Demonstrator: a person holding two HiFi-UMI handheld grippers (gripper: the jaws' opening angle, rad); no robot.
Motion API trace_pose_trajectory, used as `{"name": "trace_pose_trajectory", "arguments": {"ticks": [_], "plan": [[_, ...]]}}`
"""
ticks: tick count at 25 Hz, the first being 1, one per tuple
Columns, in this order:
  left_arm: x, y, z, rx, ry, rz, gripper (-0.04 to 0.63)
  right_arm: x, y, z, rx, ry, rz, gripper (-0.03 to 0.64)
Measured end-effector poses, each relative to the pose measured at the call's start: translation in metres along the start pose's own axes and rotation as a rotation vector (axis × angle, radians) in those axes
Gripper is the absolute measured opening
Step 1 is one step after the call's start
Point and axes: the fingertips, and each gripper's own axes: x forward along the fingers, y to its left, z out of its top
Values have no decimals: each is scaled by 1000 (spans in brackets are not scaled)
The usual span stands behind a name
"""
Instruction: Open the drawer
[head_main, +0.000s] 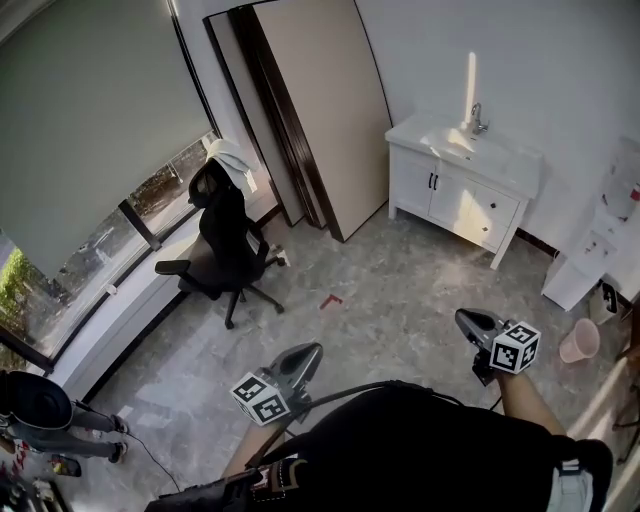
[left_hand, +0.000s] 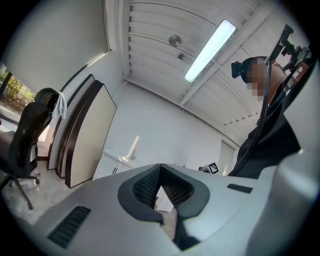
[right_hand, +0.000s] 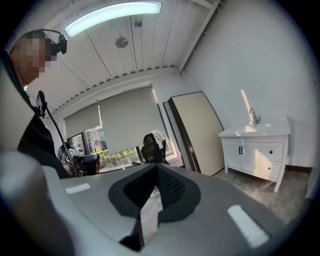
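Note:
A white vanity cabinet (head_main: 455, 190) with a sink and tap stands against the far wall. Its right part carries drawers (head_main: 492, 212) with small dark knobs, all closed flush. In the right gripper view the cabinet (right_hand: 255, 155) sits at the right, well away across the floor. My left gripper (head_main: 312, 350) and right gripper (head_main: 465, 318) hover low in the head view, both far from the cabinet. The left gripper (left_hand: 160, 167) has its jaw tips together and holds nothing. The right gripper (right_hand: 156, 167) is likewise shut and empty.
A black office chair (head_main: 225, 245) with a white cloth stands by the window at left. Large panels (head_main: 310, 110) lean against the back wall. A pink bucket (head_main: 580, 340) and a white unit (head_main: 595, 255) are at right. A person (head_main: 45, 415) stands at the lower left.

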Motion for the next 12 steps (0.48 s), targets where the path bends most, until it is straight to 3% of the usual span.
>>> {"name": "trace_pose_trajectory", "arguments": {"ticks": [12], "plan": [[162,0,1,4,-27,56,0,10,-146,74,-62,5,86,2]]}}
